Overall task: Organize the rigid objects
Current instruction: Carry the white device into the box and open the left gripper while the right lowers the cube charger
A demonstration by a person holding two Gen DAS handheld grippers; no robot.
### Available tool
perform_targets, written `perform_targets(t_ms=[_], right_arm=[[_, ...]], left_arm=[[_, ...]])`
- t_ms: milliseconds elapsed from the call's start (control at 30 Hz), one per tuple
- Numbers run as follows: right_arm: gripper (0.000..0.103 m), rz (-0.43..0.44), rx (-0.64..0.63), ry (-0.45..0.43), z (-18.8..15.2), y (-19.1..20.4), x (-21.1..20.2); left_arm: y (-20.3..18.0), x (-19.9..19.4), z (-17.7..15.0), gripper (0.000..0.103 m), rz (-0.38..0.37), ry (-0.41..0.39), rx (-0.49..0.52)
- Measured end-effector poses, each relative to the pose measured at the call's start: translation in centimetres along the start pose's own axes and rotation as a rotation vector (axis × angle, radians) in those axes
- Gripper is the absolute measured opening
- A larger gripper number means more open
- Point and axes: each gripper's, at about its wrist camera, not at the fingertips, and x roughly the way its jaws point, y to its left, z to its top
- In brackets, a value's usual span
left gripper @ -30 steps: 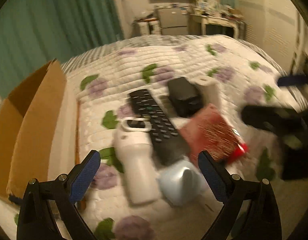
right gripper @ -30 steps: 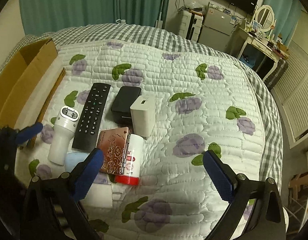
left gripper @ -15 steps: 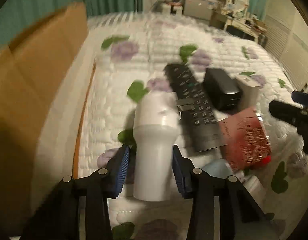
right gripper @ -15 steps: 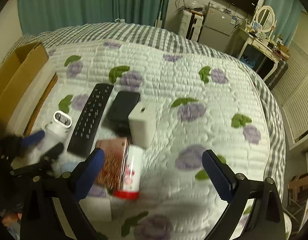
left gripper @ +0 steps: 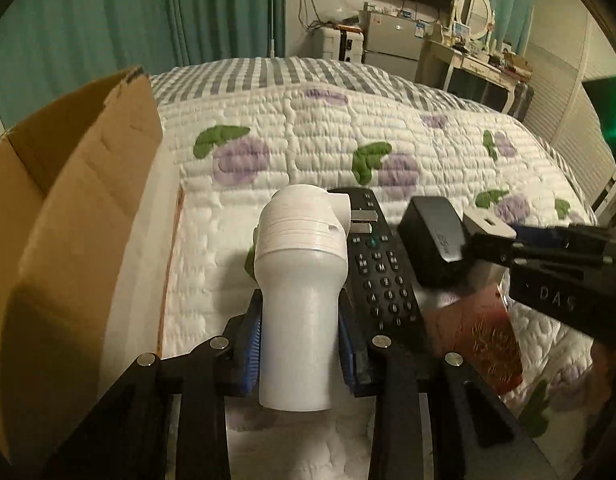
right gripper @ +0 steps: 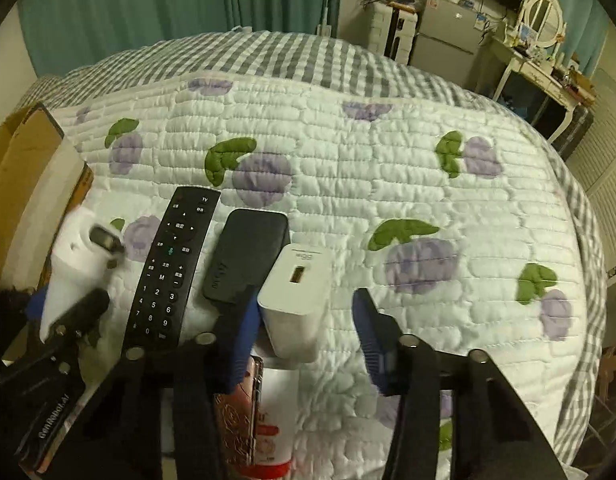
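A: What does the left gripper (left gripper: 300,344) hold?
B: Its pads are clamped on the white bottle (left gripper: 298,300), above the quilt (left gripper: 308,140), beside the cardboard box (left gripper: 68,200) and remote (left gripper: 377,264).
A: And the right gripper (right gripper: 304,340)?
B: Its jaws have just been closing around the white charger (right gripper: 298,300); the right pad is still clear of it.

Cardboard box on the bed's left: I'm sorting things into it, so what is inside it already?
The open brown cardboard box shows only bare inner walls and a flap. Its floor is hidden behind the near wall, so whether anything lies inside cannot be told.
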Motion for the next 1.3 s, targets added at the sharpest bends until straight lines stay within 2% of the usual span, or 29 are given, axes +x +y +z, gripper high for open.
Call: perform_targets(t_ms=[233, 333, 533, 700, 833, 1000, 1167, 1300], right_arm=[[0.029, -0.030, -0.013, -0.037, -0.9, 0.1, -1.9], [0.029, -0.049, -0.026, -0.081, -1.1, 0.3, -3.9], [0.029, -0.033, -0.007, -0.178, -0.6, 1.6, -9.7], [0.029, -0.022, -0.053, -0.256, 0.3, 5.4, -15.7], [0.029, 0.003, -0.109, -0.321, 1.3, 10.0, -20.4], [0.029, 0.053, -0.152, -0.362, 2.0, 15.0, -23.2], [0.029, 0.104, -0.186, -0.358, 2.7, 19.4, -23.5], [0.029, 0.130, -0.212, -0.330, 3.0, 22.0, -22.0]], left_arm=[[-0.3, -0.7, 0.6, 0.032, -0.015, -0.006, 0.003], [-0.4, -2.0, 0.8, 0.032, -0.031, -0.022, 0.013], [0.4, -7.1, 1.9, 0.032, -0.075, -0.090, 0.029], [2.9, -12.0, 2.9, 0.032, -0.088, -0.160, 0.008], [5.7, -15.5, 3.5, 0.032, -0.091, -0.210, -0.014], [10.3, -18.5, 3.7, 0.032, -0.058, -0.254, -0.040], [14.4, -18.2, 3.2, 0.032, -0.016, -0.240, -0.041], [16.7, -16.0, 2.4, 0.032, 0.038, -0.211, -0.032]])
